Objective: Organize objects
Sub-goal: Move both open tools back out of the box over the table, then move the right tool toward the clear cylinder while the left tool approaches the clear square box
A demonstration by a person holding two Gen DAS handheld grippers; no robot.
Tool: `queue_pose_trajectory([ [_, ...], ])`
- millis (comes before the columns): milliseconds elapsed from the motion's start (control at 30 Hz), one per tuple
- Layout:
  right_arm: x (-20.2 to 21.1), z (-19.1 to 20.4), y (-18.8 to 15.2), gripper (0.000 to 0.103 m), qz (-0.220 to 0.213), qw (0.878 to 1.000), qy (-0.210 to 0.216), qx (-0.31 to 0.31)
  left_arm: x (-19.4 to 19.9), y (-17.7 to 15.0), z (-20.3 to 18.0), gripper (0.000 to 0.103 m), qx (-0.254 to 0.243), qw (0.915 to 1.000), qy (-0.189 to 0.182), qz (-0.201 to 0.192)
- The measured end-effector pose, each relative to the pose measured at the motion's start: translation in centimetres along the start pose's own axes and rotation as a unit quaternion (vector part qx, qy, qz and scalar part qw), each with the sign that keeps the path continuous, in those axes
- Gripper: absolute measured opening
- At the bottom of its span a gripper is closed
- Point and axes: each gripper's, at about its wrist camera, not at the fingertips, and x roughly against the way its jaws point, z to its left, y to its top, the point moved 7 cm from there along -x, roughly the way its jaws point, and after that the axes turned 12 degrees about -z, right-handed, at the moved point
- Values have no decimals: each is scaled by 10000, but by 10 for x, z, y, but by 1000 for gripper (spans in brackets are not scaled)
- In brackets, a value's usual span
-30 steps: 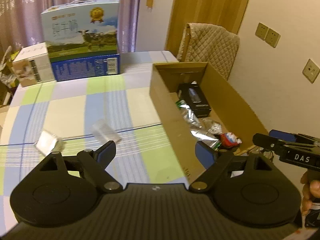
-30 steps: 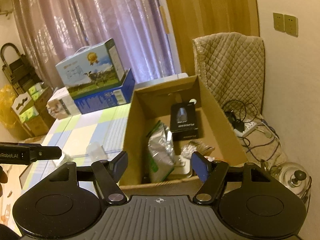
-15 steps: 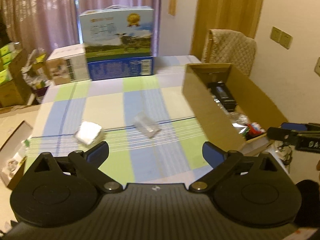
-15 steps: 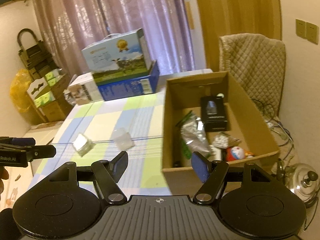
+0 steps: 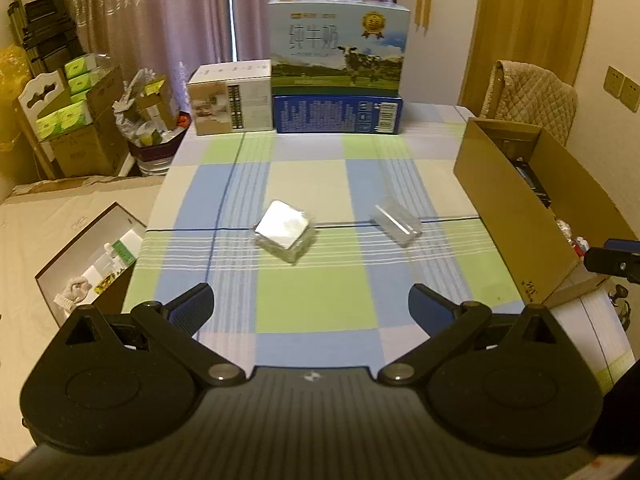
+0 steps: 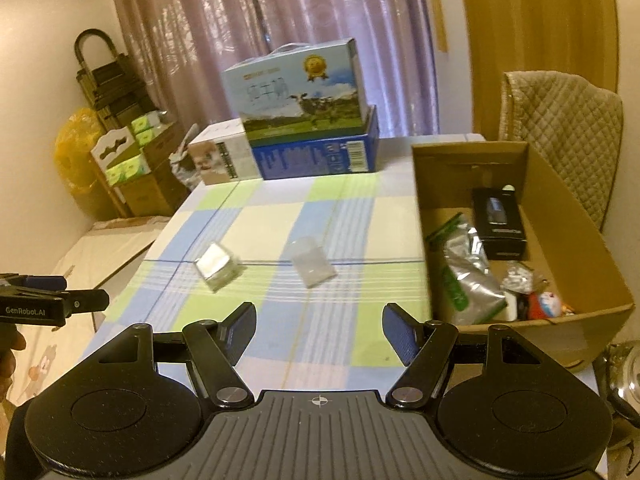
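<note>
Both the left gripper (image 5: 311,307) and right gripper (image 6: 319,328) hover spread and empty above the checked-cloth surface (image 5: 312,304), near a silver foil packet (image 5: 285,229) and clear plastic case (image 5: 395,220).

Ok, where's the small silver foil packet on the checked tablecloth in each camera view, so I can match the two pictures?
Left wrist view: the silver foil packet lies near the picture's middle, left of the clear plastic packet.
Right wrist view: the silver foil packet sits left of centre, again left of the clear plastic packet.
Shared landmark: the cow-printed carton at the table's far end.
</note>
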Motion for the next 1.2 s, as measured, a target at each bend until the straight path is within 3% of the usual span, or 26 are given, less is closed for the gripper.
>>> queue_pose_trajectory([
  [633, 3, 42, -12, 67, 70, 9995, 120, 277, 17, -11, 18, 102, 32, 10000, -71, -43],
  [1200, -70, 41, -8, 67, 149, 9988, 305, 363, -44, -17, 36, 102, -20, 9996, 4, 294],
])
